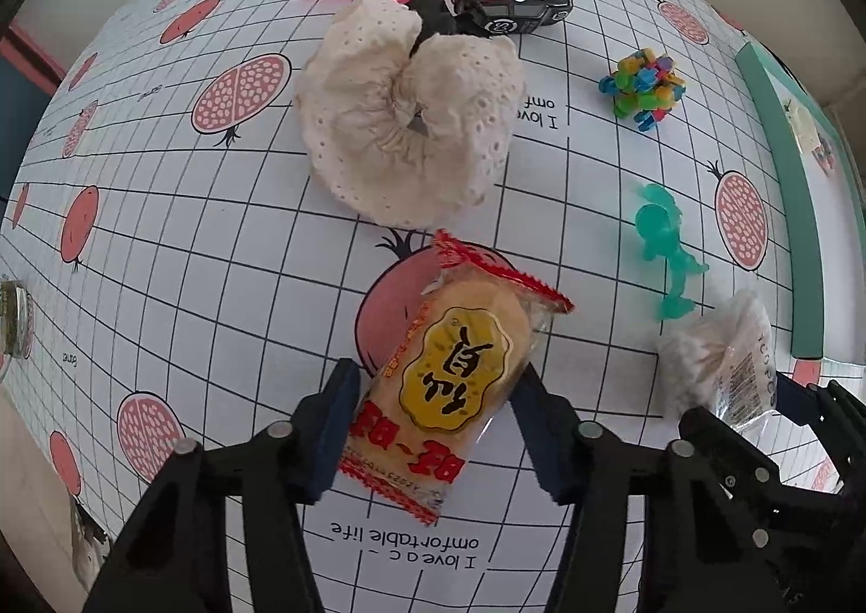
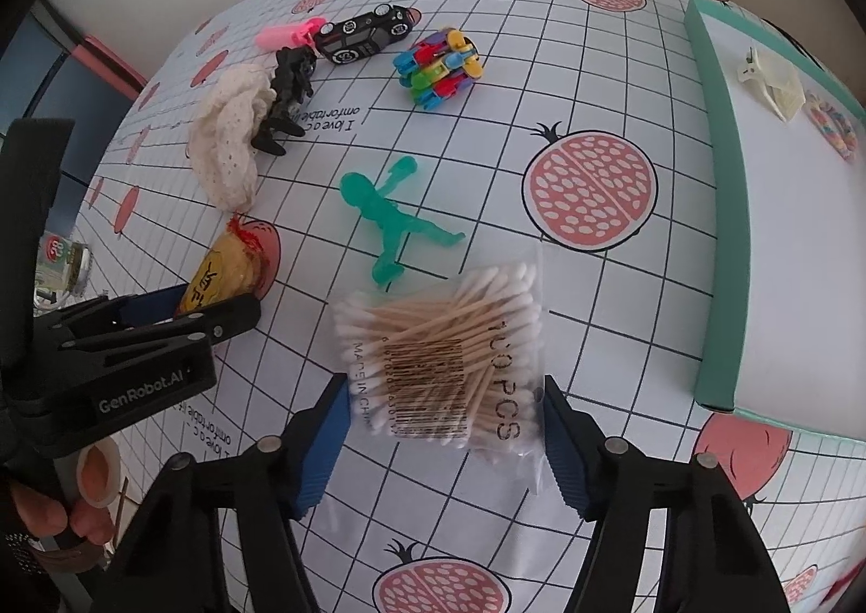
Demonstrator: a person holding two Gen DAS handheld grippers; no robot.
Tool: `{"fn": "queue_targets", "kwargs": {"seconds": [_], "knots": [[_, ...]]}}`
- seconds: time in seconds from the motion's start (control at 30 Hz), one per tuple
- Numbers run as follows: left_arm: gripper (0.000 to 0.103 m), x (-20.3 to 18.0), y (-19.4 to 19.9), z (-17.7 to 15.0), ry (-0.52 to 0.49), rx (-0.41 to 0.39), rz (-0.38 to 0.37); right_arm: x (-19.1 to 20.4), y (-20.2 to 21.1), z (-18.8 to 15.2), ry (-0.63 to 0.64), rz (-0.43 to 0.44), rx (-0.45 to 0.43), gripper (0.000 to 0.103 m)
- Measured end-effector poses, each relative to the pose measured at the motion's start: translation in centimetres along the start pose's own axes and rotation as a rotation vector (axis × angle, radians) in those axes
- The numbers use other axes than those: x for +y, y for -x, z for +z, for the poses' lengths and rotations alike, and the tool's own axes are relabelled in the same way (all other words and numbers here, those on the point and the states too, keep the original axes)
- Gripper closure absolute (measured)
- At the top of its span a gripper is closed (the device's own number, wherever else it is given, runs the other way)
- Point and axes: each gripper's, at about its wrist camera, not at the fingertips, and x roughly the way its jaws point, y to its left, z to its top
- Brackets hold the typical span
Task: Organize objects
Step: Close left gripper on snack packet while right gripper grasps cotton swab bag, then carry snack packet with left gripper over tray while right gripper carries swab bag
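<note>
Cracker pack (image 1: 449,386) lies on the table (image 1: 216,245) between the spread fingers of the left gripper (image 1: 438,429); squeezing hard could break it. Right view: right gripper (image 2: 444,440) is spread around the swab bag (image 2: 449,364), whose slippery film may slide out

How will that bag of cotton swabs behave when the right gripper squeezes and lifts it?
The cotton swab bag looks like thin, glossy clear plastic, so it may crinkle and slip between the open right gripper's pads. The loose wooden sticks inside will probably shift and sag to one side. It is likely very light.
</note>
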Motion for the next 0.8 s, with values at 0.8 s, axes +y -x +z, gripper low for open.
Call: {"fn": "queue_targets", "kwargs": {"seconds": [0.8], "knots": [[0.065, -1.2, 3.4, 0.9, -0.025, -0.048, -0.053, -2.3, 3.3, 0.2, -0.039, 0.005, -0.04, 0.038]]}}
